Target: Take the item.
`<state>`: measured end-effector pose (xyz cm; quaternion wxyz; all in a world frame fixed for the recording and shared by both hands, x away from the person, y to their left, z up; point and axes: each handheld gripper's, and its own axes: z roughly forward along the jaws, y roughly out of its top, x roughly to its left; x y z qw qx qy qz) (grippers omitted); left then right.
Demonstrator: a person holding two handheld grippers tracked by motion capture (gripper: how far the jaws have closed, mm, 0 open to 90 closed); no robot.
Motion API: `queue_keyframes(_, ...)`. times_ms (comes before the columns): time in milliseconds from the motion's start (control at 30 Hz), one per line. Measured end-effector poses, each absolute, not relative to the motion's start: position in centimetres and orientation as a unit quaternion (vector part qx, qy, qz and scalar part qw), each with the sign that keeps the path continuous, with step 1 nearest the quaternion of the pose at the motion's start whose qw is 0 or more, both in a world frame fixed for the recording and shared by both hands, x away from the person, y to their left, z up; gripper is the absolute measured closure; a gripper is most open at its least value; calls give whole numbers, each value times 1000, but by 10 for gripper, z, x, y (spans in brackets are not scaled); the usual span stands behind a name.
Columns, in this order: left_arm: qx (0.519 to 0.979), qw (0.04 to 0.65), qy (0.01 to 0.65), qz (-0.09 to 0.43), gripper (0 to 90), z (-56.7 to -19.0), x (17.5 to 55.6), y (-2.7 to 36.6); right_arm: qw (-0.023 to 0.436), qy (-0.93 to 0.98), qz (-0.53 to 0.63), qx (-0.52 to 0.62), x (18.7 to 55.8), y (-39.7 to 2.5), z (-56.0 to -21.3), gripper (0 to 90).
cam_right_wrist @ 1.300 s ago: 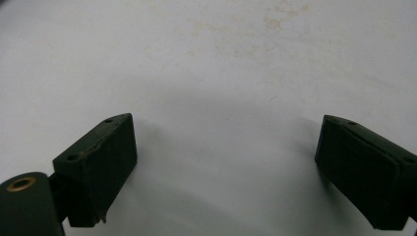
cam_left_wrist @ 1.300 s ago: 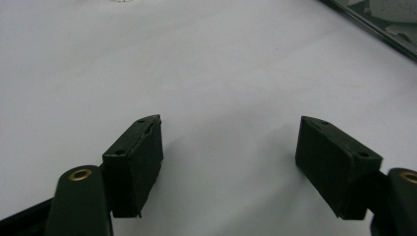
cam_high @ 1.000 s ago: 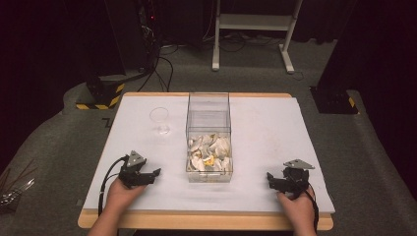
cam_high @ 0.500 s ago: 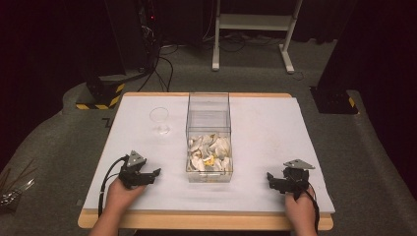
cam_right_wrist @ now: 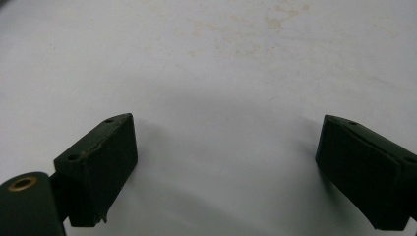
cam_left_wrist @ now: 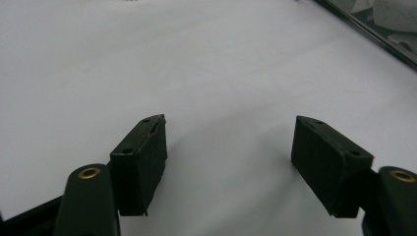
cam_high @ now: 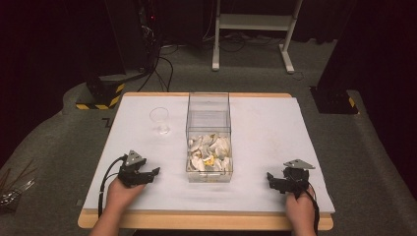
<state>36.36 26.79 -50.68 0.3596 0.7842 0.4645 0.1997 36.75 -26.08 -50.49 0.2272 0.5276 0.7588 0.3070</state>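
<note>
Clear box mid-table; pale contents indistinct. Left gripper near-left of box, right gripper near-right: both jaws spread, empty. Glass just left of box.

We hold the left gripper low at our near left and the right gripper low at our near right, well apart, each with its jaws spread wide and empty (a hand wrapped behind each one).
</note>
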Motion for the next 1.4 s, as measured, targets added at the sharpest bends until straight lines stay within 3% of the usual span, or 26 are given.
queue_keyframes(1400, 793, 411, 404, 200, 281, -483, 348, 253, 227, 759, 307, 527, 367, -261, -505, 87)
